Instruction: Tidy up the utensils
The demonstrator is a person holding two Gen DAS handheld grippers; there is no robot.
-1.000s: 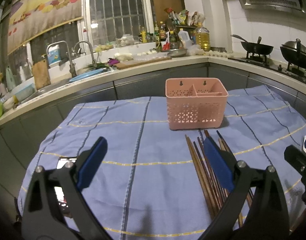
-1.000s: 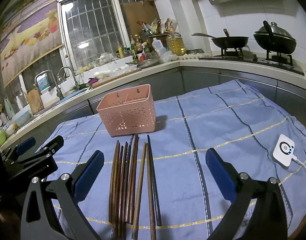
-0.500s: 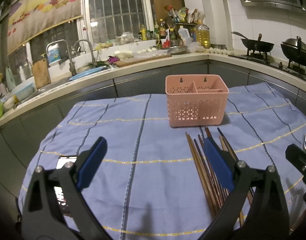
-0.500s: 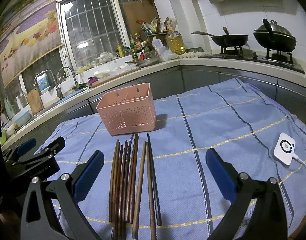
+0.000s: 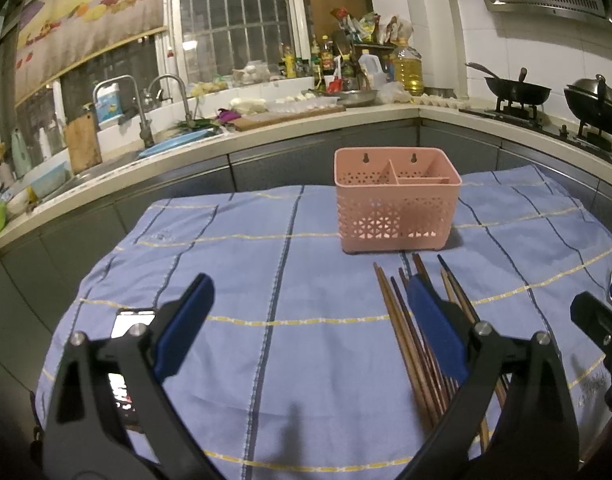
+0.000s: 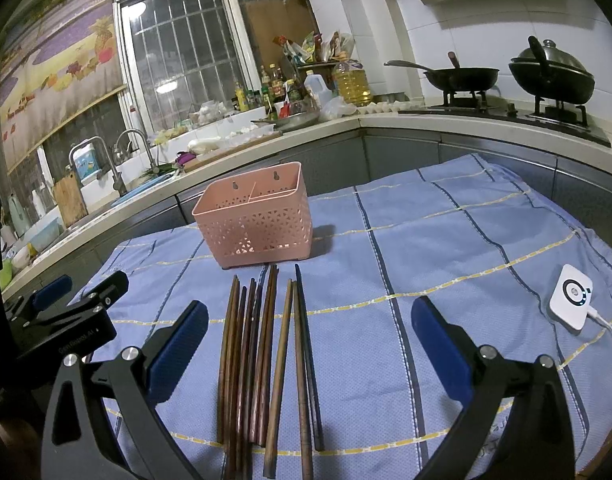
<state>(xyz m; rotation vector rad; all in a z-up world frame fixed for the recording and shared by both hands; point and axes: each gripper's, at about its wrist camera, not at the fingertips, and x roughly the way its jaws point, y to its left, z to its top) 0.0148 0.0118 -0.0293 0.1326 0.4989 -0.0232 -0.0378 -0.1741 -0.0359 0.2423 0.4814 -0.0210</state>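
We list a pink basket (image 5: 397, 200) standing upright on the blue cloth (image 5: 226, 280) over the counter, ahead of both tools, its inside split into compartments. Just short of the basket lies a bundle of chopsticks (image 6: 266, 360), side by side, tips toward it and apart from its base. Our left tool (image 5: 308, 328) hangs released above the cloth, holding nothing, the chopsticks under and beyond its right finger. Our right tool (image 6: 310, 344) is likewise spread wide and empty, the chopsticks between its fingers and toward its left one. A white device (image 6: 571, 296) with a cable sits on the cloth off its right side. A phone (image 5: 132, 316) lies by the left tool's left finger.
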